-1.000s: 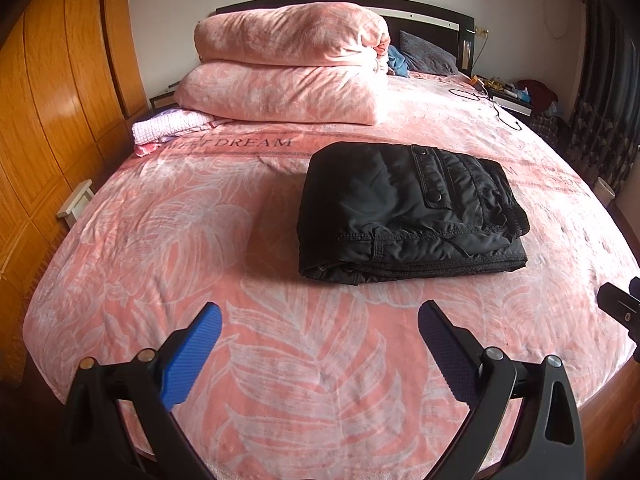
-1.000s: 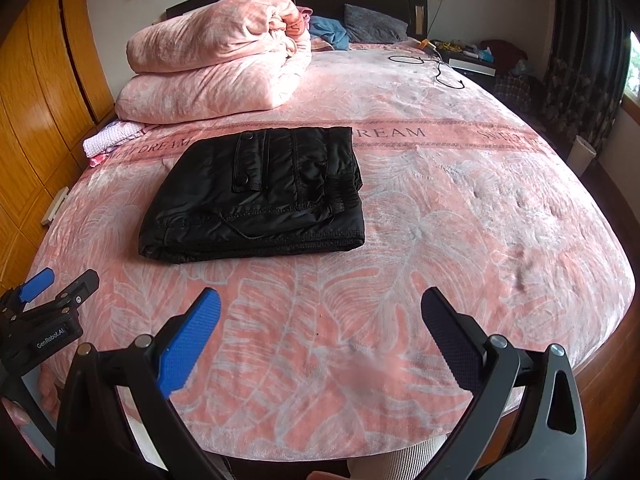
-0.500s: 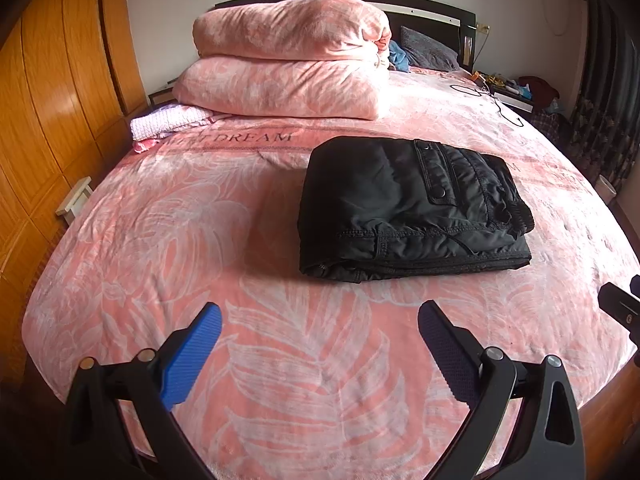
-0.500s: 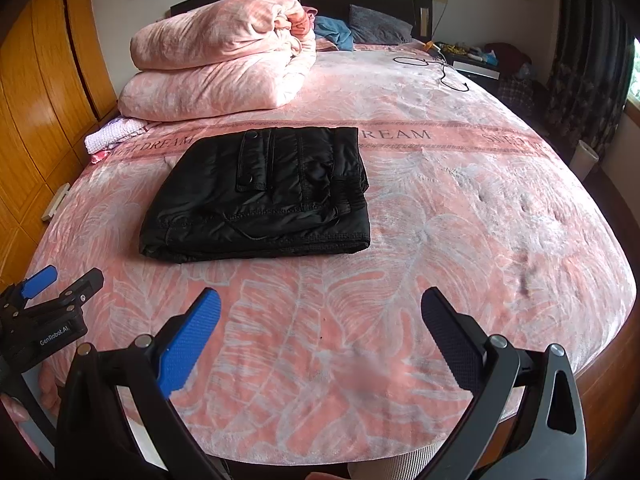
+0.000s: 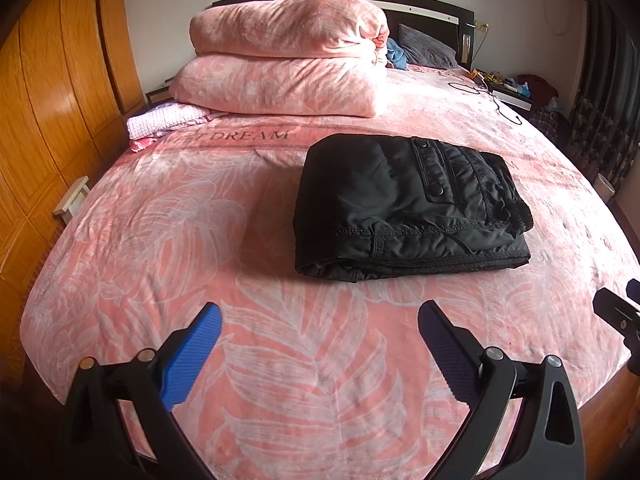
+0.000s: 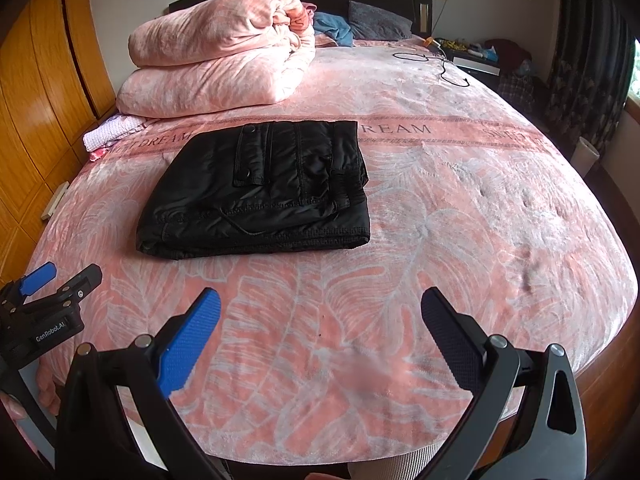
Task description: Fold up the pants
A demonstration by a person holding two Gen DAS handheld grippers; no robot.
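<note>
Black pants (image 5: pixel 404 208) lie folded into a thick rectangle on the pink bedspread (image 5: pixel 200 240), waistband and pocket flap on top; they also show in the right wrist view (image 6: pixel 264 196). My left gripper (image 5: pixel 320 320) is open and empty, hovering above the bed's near part, short of the pants. My right gripper (image 6: pixel 320 308) is open and empty, also near the front edge, right of the pants. The left gripper shows at the left edge of the right wrist view (image 6: pixel 60 280).
A folded pink quilt (image 5: pixel 288 64) is stacked at the head of the bed. A small pink-white cloth (image 5: pixel 164 120) lies by it. Wooden wardrobe (image 5: pixel 48 112) on the left. A black cable (image 6: pixel 436 60) lies far right. Dark curtains (image 6: pixel 584 60) hang on the right.
Both grippers have moved slightly nearer the pants and tilted a little; both stay open and empty. The pants have not moved.
</note>
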